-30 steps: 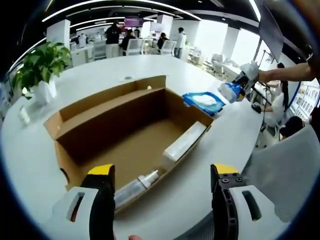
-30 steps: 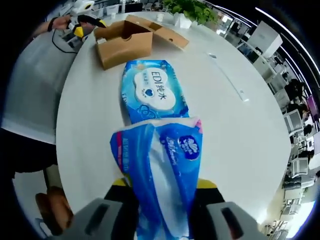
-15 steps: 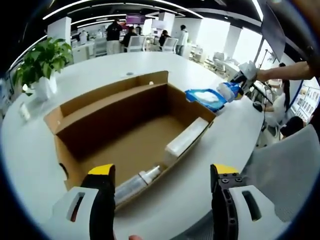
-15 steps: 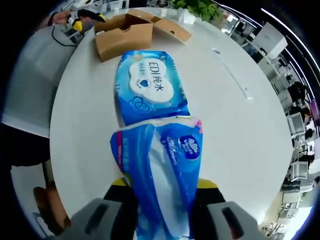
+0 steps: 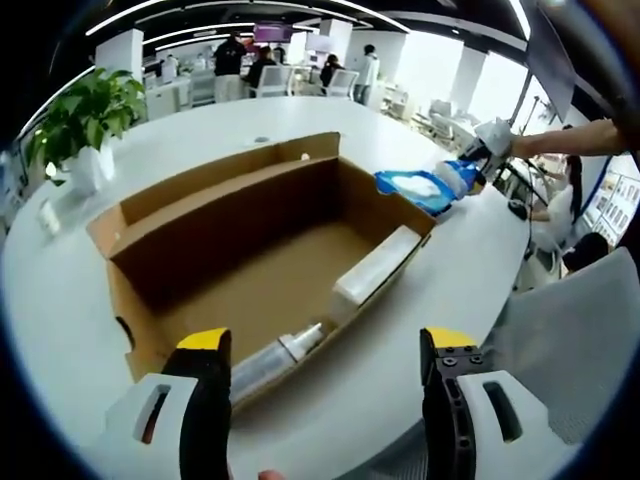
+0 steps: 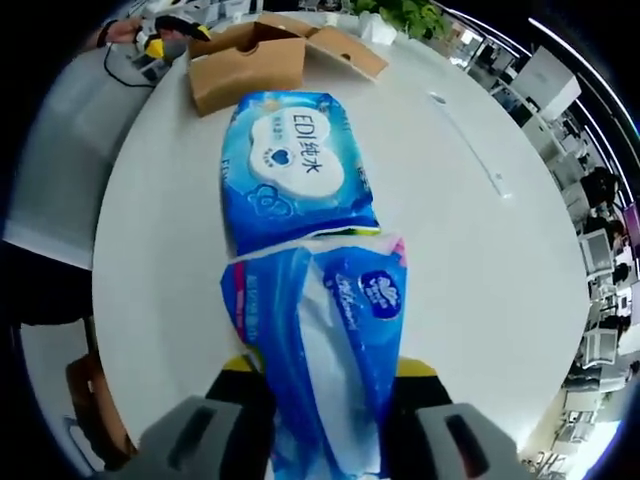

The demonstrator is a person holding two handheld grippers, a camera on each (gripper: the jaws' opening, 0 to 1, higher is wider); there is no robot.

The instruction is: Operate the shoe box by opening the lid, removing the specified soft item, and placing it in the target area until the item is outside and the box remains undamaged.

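In the left gripper view, the left tongs hover low over the near edge of the white table, jaws wide apart and holding nothing, pointed at the open cardboard shoe box. The box lies with its flaps folded out; inside, along the near wall, rest a clear bottle and a pale wrapped block. Past the box's far right corner, the right tongs come in at the end of a person's outstretched forearm, lowered to just above a blue wet-wipes pack lying on the table just beside the box

In the right gripper view, the right tongs are clamped on a blue soft tissue pack, which rises upright between the jaws, its far end over the near edge of the wet-wipes pack; whether the two touch cannot be told. The wet-wipes pack lies flat on the table, label up, outside the shoe box, which sits just beyond it. The left tongs show beside the box at the far table edge

The table is large, rounded and white. A potted plant stands on it. Around it is an open office with desks, chairs, ceiling strip lights and people standing in the distance
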